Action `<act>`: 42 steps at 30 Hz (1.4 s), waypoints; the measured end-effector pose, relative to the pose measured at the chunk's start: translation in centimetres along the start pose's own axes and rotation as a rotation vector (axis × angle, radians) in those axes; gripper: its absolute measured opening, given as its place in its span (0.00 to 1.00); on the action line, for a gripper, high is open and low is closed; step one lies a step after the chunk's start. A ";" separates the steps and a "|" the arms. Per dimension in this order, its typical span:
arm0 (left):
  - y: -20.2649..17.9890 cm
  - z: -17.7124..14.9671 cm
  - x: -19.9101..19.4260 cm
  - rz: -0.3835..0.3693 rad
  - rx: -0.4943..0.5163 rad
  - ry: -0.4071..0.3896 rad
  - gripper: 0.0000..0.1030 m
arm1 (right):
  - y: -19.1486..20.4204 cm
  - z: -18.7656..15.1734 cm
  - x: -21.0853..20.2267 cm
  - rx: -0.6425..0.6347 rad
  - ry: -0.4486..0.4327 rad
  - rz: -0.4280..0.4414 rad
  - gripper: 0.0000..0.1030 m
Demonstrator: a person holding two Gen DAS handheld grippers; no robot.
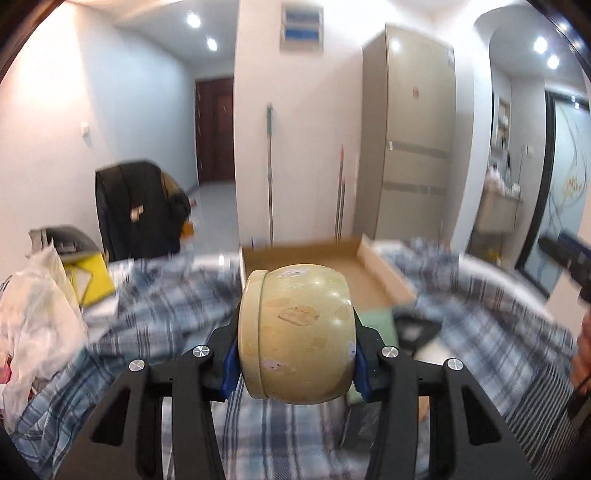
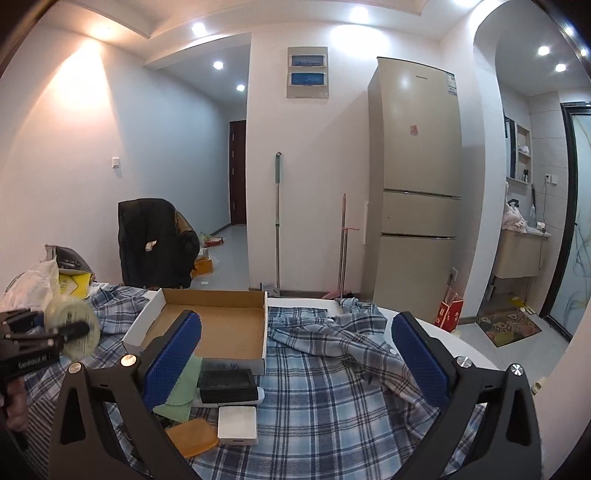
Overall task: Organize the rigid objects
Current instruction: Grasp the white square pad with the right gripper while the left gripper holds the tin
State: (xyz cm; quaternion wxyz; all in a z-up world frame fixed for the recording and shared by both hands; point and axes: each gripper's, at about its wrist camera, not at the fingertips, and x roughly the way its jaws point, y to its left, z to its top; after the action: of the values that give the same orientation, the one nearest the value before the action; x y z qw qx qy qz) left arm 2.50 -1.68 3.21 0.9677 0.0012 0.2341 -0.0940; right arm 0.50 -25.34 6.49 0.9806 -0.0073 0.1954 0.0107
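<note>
Clamped sideways between the left gripper's (image 1: 295,363) blue pads, a yellow lidded jar (image 1: 295,334) hangs above the plaid cloth (image 2: 332,391), short of the cardboard box (image 2: 221,325). Angled slightly downward, the right gripper (image 2: 295,362) stands wide apart, empty.

Recessed ceiling spotlights (image 2: 198,28) light a white-walled room evenly, seen through two fisheye lenses.

In the left wrist view, motion blur smears the plaid cloth (image 1: 177,295), the cardboard tray (image 1: 310,254) and the far walls, while the near yellow jar (image 1: 295,336) stays fairly sharp and carries small glints on its glaze. The right wrist view is crisp throughout; a warm glow washes the left wall, the spotlights bloom white, and the fridge (image 2: 415,184) shows a soft sheen. Straight lines bow toward the edges of both views, and dark vignettes fill the corners. Shadows are soft and shallow.
</note>
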 end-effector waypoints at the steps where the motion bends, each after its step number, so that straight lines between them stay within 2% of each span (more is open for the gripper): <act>1: -0.2 0.3 -0.3 -0.006 -0.003 -0.022 0.49 | 0.2 0.0 0.6 -0.007 0.043 0.015 1.00; 5: -1.1 1.0 -1.2 0.001 0.010 -0.128 0.49 | 1.6 -1.6 4.6 -0.021 0.284 0.066 0.99; 7: -1.5 0.9 -1.2 -0.006 0.026 -0.127 0.49 | 2.1 -2.9 6.5 -0.003 0.378 0.094 0.92; 11: -1.7 -0.1 -1.1 -0.005 0.054 -0.121 0.49 | 2.9 -5.5 10.4 0.017 0.549 0.168 0.87; 13: -1.5 -0.7 -0.7 -0.004 0.051 -0.112 0.49 | 3.1 -6.3 11.3 0.019 0.595 0.200 0.82; 20: 0.1 -2.3 2.1 -0.020 -0.031 -0.004 0.49 | 5.0 -7.7 12.8 -0.041 0.664 0.205 0.74; 25: 0.2 -2.8 2.3 -0.016 -0.039 0.003 0.49 | 4.9 -8.4 14.1 -0.022 0.695 0.190 0.67; 29: -0.2 -3.0 2.2 -0.013 -0.009 -0.014 0.49 | 5.1 -9.1 14.8 -0.041 0.729 0.183 0.44; 37: -0.5 -3.1 2.2 -0.037 0.013 -0.022 0.49 | 4.7 -9.9 14.4 -0.077 0.728 0.189 0.43; 42: 0.6 -2.9 2.5 -0.010 -0.033 -0.004 0.49 | 4.7 -10.3 13.3 -0.131 0.694 0.149 0.43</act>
State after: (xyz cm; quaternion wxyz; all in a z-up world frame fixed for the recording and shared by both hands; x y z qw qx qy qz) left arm 3.46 -1.36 -0.56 0.9675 -0.0162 0.2337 -0.0950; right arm 8.74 -20.63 -8.23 0.8498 -0.0592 0.5157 0.0917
